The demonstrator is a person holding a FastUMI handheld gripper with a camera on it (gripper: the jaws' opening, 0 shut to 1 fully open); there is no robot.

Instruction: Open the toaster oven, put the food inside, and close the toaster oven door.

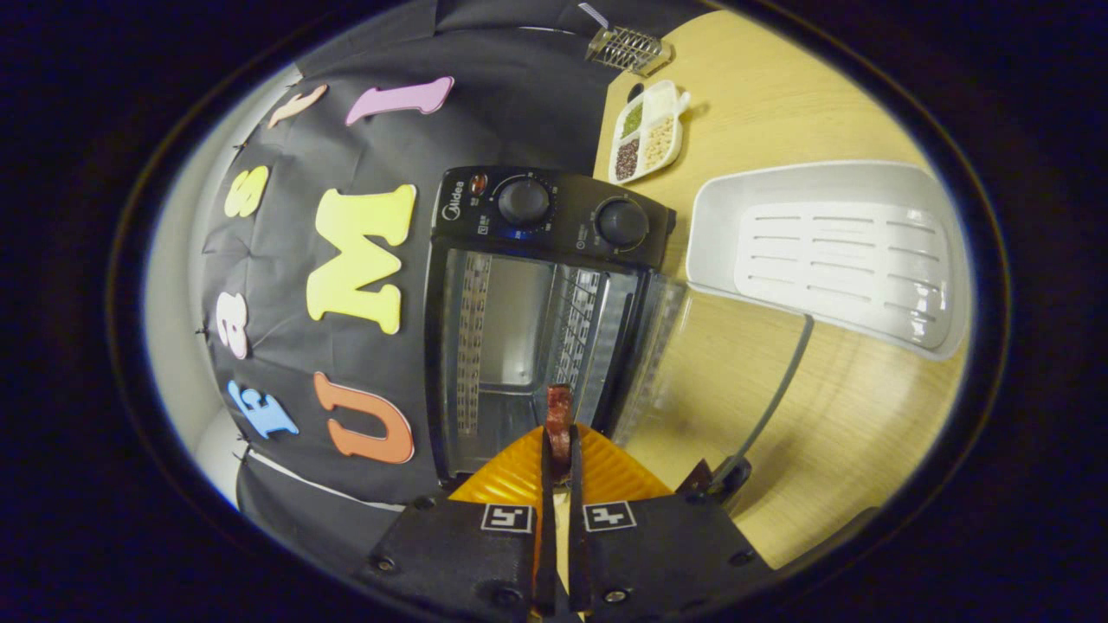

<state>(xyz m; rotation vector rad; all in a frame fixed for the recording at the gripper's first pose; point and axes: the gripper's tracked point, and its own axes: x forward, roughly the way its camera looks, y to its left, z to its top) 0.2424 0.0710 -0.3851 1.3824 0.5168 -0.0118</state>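
One toaster oven (528,320) with two knobs (524,202), one thin reddish piece of food (559,422), one hand-held gripper (559,467) pinched on that food. One white tray (831,251), one divided dish (647,131) of four compartments, one wire rack (628,48), all on one wooden surface (848,415).

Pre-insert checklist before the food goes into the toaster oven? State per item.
1. Door open: ok. The toaster oven has its glass door swung clear and the cavity exposed.
2. Food gripped: ok. The claw is shut on the food, a dark reddish piece that sticks out past the fingers.
3. Aim: ok. The food points into the cavity mouth, just ahead of the fingers.
4. Rack inside: ok. A wire rack sits in the cavity.
5. Cavity free of other items: cannot tell, the lower part is hidden behind the claw.
6. Power cord: ok, it lies on the table beside the door, off the insertion path.
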